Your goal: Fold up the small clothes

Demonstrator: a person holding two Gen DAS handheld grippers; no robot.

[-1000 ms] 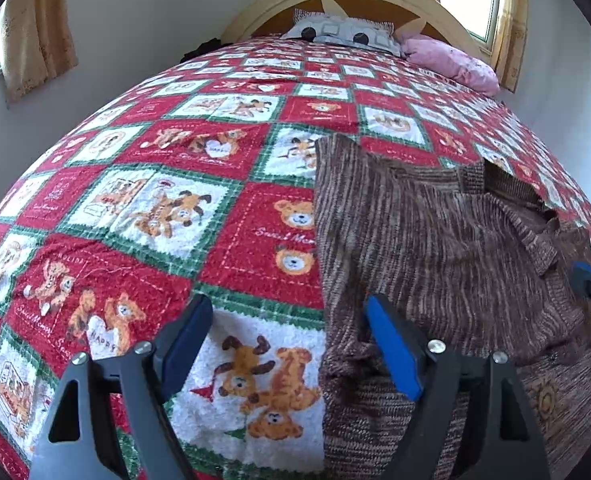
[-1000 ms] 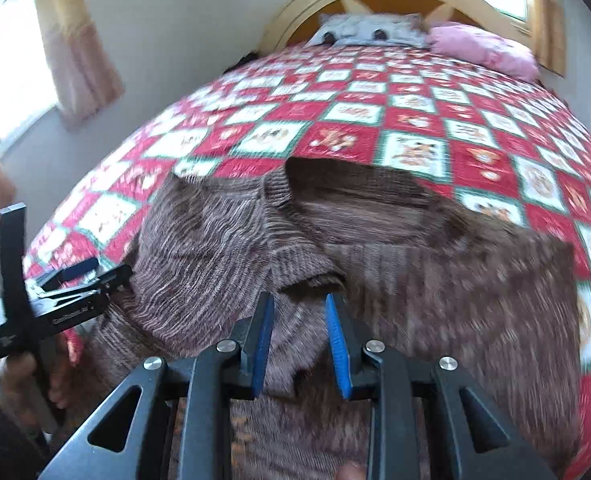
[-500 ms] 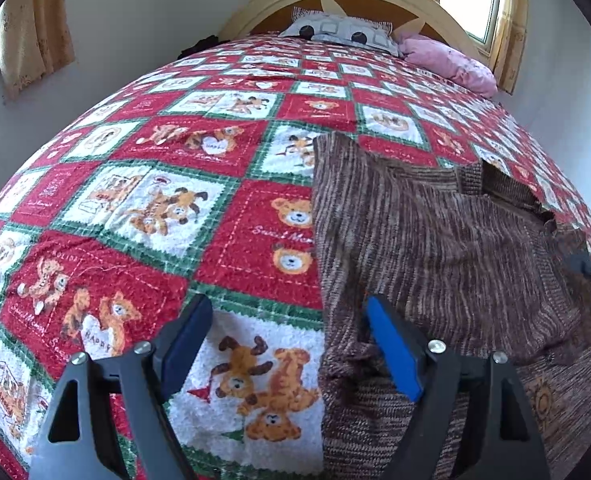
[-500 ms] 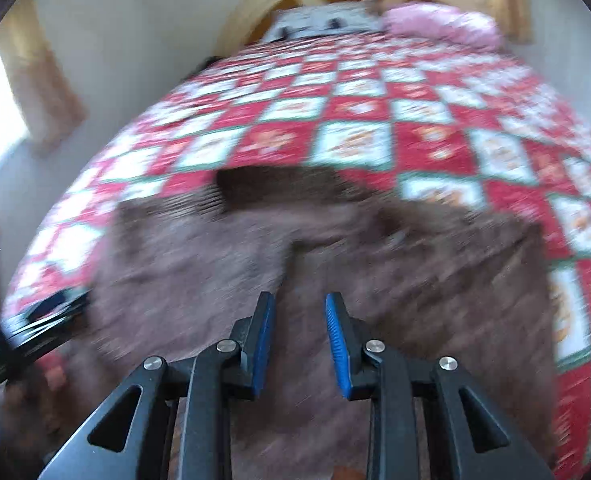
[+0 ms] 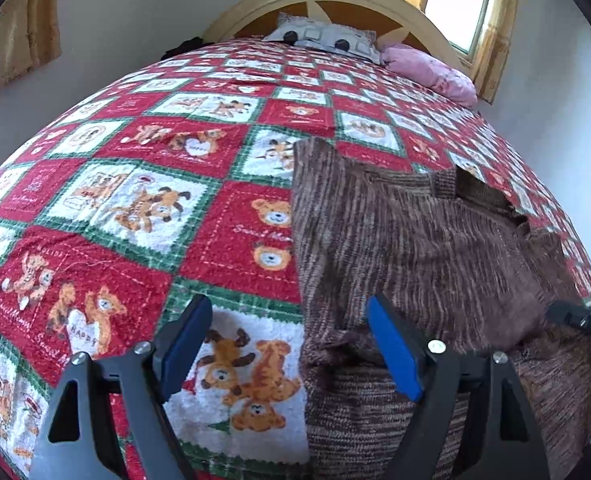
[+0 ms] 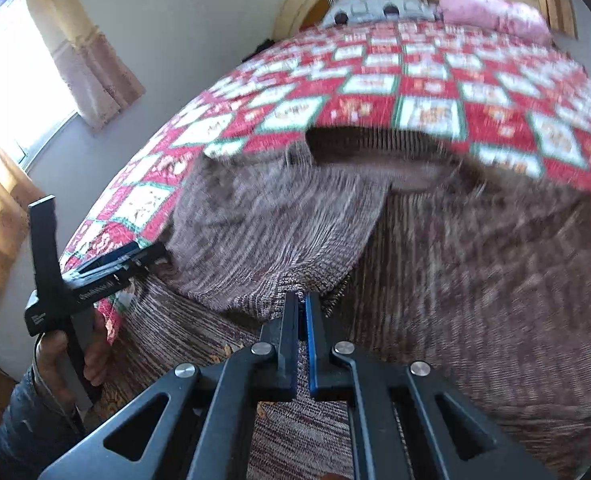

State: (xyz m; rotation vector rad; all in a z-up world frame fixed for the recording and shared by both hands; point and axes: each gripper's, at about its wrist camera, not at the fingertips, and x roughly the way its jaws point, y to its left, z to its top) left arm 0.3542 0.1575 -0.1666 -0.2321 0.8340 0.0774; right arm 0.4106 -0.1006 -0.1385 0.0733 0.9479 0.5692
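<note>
A brown striped knit sweater lies spread on the red teddy-bear quilt. Its left part is folded over the body, and it also fills the right wrist view. My left gripper is open and empty, low over the sweater's left edge; its right finger is above the knit, its left finger above the quilt. My right gripper is shut on the lower edge of the folded flap. The left gripper shows at the sweater's left side in the right wrist view.
The quilt covers the whole bed. A grey patterned pillow and a pink pillow lie against the arched wooden headboard. Curtained windows are on the left wall. The bed's edge runs near my left hand.
My right gripper has closed from a narrow gap onto the flap's edge and swung right. The left gripper has stayed open and nearly still.
</note>
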